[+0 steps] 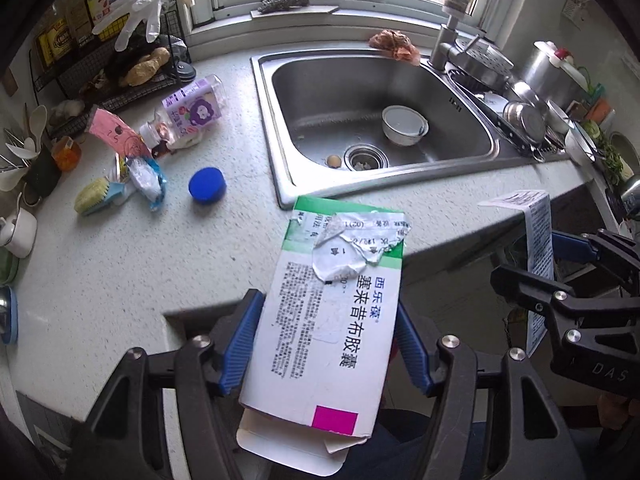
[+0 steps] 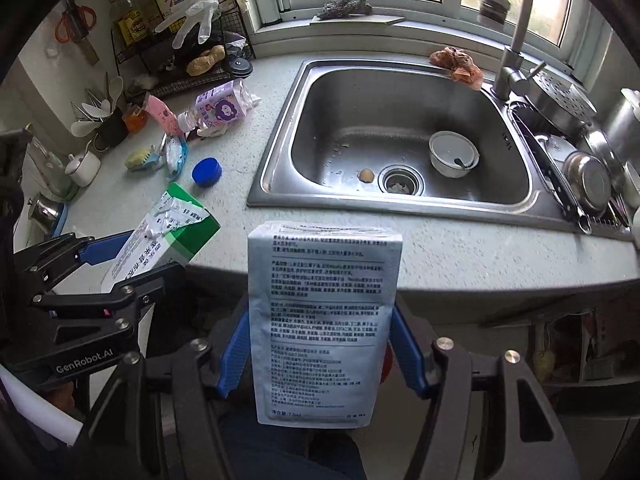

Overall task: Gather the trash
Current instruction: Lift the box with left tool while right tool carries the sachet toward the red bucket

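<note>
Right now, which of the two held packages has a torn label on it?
The green-and-white medicine box in the left claw: a ripped sticker curls off its top. The grey printed pouch in the right claw is intact.

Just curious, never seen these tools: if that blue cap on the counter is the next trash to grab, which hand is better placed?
Probably the left. The cap lies on the left side of the counter, nearer the left gripper. But both are full: left holds a box, right gripper a pouch.

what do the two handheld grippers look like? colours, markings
Both are matte black linkage frames with silver pivot bolts and ribbed blue pads on the jaws. The left gripper carries white "GenRobot.AI" lettering; the right gripper shows "DAS". No cables visible.
</note>
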The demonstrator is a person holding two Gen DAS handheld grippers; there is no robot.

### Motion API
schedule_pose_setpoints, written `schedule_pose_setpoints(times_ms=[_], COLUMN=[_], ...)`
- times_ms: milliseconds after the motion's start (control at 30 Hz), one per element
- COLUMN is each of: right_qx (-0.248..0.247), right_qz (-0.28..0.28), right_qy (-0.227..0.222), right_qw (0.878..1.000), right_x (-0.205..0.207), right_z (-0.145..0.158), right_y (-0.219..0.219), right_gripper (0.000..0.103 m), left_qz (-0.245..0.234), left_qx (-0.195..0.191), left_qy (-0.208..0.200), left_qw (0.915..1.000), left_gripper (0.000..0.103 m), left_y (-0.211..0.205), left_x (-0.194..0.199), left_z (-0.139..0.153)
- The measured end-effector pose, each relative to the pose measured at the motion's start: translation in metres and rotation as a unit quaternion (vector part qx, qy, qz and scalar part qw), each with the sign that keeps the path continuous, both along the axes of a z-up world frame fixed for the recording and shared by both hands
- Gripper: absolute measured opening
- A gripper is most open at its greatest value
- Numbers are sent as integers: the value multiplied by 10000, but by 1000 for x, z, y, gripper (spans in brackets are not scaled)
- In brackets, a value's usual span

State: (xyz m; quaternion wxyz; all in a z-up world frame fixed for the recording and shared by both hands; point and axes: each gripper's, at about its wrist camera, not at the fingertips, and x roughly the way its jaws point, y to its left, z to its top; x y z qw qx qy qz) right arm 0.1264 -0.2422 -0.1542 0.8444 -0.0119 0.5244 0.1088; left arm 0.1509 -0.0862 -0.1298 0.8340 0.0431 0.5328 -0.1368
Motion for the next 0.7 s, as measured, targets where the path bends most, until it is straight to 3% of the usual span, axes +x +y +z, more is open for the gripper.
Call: schedule_pose_setpoints(times_ms=[167, 400, 567, 700], right_qx=[21, 139, 190, 290], right_qz=[-17, -296, -594, -772], right_qy=[159, 576, 1031, 1256], right_qw=[9999, 9978, 9927, 9886], right_x=[-40, -62, -60, -52], right_z=[-17, -64, -128, -188], right_y=[-26, -53, -70, -82], right_gripper=[61, 61, 61, 61], left_qz=[-122, -524, -802, -994], left_qx=[104, 121, 108, 284], left_qy=[311, 838, 1137, 1305], left_qw=[9994, 9950, 9902, 9860], left_gripper=[62, 62, 62, 62], left_y=[-25, -57, -82, -99], left_x=[-40, -55, -51, -45], left_z=[-21, -77, -139, -205])
